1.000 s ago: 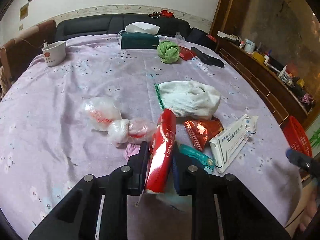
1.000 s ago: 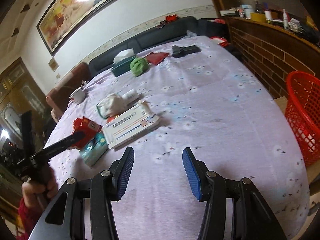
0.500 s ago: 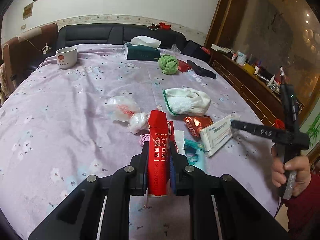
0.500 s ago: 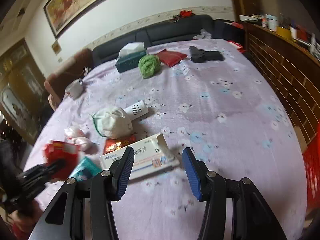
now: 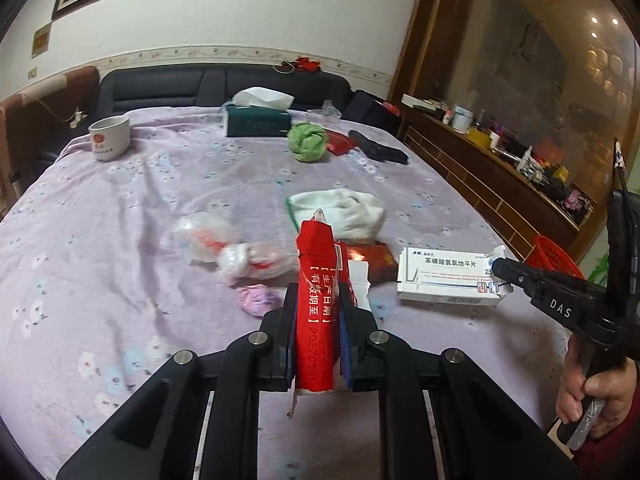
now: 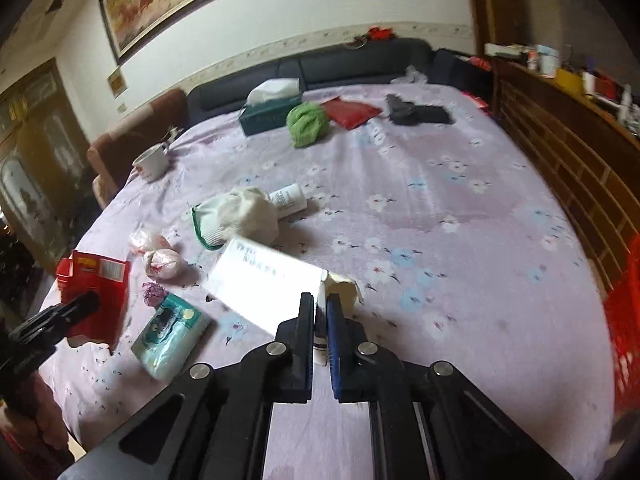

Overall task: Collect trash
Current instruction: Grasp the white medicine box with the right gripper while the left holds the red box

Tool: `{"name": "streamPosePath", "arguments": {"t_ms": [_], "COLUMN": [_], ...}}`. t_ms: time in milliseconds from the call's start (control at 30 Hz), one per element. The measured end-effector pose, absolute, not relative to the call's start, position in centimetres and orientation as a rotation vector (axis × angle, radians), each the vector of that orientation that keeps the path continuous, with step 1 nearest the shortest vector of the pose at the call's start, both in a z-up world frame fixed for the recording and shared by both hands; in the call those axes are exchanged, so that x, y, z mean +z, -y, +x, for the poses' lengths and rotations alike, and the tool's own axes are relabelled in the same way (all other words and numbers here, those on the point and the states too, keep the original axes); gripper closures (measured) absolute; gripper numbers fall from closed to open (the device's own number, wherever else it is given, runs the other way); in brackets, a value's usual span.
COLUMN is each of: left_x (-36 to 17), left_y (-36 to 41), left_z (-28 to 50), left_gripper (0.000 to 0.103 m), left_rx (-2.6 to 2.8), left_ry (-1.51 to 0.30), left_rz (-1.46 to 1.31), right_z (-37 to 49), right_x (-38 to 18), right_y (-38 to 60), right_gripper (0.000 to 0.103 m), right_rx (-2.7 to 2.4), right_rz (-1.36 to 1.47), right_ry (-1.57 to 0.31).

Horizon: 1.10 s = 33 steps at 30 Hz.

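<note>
My left gripper (image 5: 318, 344) has its jaws clamped on the red carton (image 5: 316, 304), held above the lilac tablecloth (image 5: 100, 240); its side reads "20270501". My right gripper (image 6: 320, 340) pinches the white medicine box (image 6: 264, 284) by its end flap. Only the right wrist view shows the teal tissue pack (image 6: 170, 334) and a white bottle (image 6: 288, 200) behind the glove (image 6: 240, 216). The red basket (image 5: 554, 256) sits past the table edge.

Left gripper (image 5: 318, 316) fingers clamped, load between them; right gripper (image 6: 320, 312) fingers pinched nearly together.

Glossy red carton (image 5: 316, 300), cloth tablecloth (image 5: 120, 200)
</note>
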<state>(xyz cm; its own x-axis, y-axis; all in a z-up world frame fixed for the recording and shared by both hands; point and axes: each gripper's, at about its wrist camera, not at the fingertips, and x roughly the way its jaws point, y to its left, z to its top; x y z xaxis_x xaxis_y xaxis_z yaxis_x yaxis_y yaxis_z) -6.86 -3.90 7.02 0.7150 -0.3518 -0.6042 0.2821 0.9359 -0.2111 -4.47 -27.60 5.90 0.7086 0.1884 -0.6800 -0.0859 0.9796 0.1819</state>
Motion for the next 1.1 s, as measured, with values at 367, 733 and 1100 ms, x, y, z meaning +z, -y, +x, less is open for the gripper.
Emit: {"name": "streamPosePath", "arguments": {"t_ms": [367,733,1100], "left_x": [6.8,6.3,6.1], "left_y": [7.0,8.5,8.8], "left_z": [-6.9,-7.2,-7.2], "left_gripper": [0.087,0.087,0.087], "left_rx": [-0.396,-0.414,-0.419], "left_ry": [-0.712,-0.728,-0.733], "left_rz": [-0.058,-0.027,-0.024], "right_z": [-6.5,-7.5,-7.9], "right_x": [6.6,6.7,6.5], "right_y": [28.2,29.1,29.7], "right_gripper": [0.097,0.097,0.097], "right_rx": [0.026,0.011,0.008], "right_rz": [0.067,0.070,0.095], "right_ry": [-0.716,-0.700,-0.701]}}
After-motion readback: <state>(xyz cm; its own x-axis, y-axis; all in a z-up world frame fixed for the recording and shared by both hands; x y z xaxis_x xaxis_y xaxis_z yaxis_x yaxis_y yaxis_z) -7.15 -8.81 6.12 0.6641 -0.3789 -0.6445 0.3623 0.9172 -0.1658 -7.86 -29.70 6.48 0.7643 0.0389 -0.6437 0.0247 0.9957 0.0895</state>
